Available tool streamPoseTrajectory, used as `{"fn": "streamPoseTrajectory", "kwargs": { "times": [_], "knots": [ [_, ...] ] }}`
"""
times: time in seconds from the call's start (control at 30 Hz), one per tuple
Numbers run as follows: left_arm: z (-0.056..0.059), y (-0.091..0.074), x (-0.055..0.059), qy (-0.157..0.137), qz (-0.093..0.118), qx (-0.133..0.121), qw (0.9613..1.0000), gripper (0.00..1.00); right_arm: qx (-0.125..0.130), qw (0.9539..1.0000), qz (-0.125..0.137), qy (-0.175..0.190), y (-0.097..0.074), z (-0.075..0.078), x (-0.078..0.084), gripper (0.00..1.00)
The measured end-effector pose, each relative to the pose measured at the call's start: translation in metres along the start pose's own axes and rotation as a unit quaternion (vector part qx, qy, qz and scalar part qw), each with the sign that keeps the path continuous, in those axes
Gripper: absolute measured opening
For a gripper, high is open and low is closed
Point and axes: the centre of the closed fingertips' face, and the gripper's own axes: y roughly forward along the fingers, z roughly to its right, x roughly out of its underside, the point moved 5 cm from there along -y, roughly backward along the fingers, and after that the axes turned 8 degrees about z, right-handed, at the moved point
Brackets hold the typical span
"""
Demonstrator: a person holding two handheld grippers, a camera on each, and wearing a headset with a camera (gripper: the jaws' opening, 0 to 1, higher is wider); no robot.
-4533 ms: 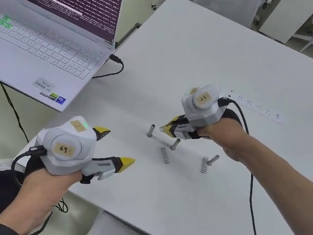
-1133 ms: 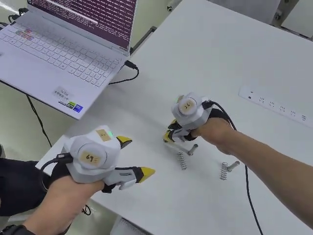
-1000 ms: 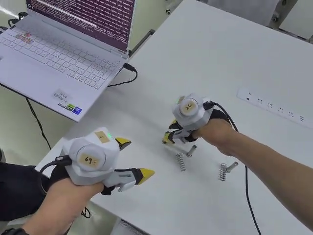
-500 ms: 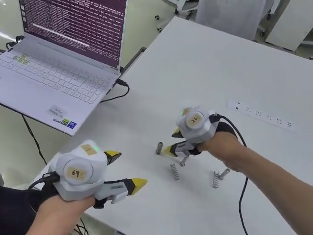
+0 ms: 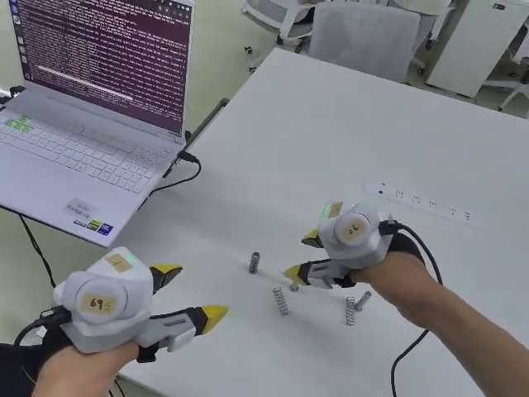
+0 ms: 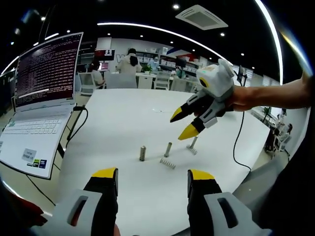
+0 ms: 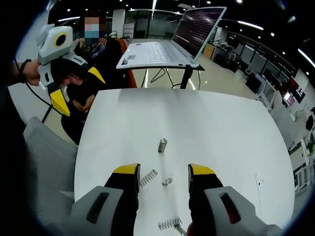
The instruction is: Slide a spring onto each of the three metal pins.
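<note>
An upright metal pin (image 5: 254, 263) with a coiled spring round it stands on the white table (image 5: 347, 141); it also shows in the left gripper view as the ribbed pin (image 6: 142, 153). A bare short pin (image 5: 293, 287) stands to its right, with a loose spring (image 5: 282, 300) lying beside it. A third pin (image 5: 361, 299) lies tilted with a spring (image 5: 350, 310) at its end. My right gripper (image 5: 303, 255) hovers open just above the bare pin (image 7: 167, 181), holding nothing. My left gripper (image 5: 190, 291) is open and empty at the table's near edge.
An open laptop (image 5: 83, 124) sits on a stand at the left, its black cable (image 5: 178, 169) trailing onto the table. A white power strip (image 5: 421, 203) lies at the far right. Office chairs (image 5: 364, 33) stand beyond the far edge.
My right gripper has drawn back to the right from the upright pin, leaving it standing free. The head camera has tilted up. My left gripper stays open near the front edge.
</note>
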Motion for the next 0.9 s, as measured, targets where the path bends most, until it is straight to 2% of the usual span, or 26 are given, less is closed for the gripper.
{"fn": "streamPoseTrajectory", "kwargs": {
  "times": [0.23,0.53,0.9],
  "knots": [
    [0.0,0.001,-0.002,-0.001,0.003,-0.003,1.0,0.52,0.034,0.9994,0.0,0.01,-0.034,0.002,0.017,0.38],
    [0.005,0.006,-0.002,-0.001,0.002,-0.001,1.0,0.52,0.079,0.9959,0.023,0.038,-0.085,0.001,0.034,0.43],
    [0.005,0.01,-0.002,0.0,-0.001,0.001,1.0,0.53,0.119,0.9858,0.048,0.108,-0.125,-0.007,0.065,0.49]
  ]
}}
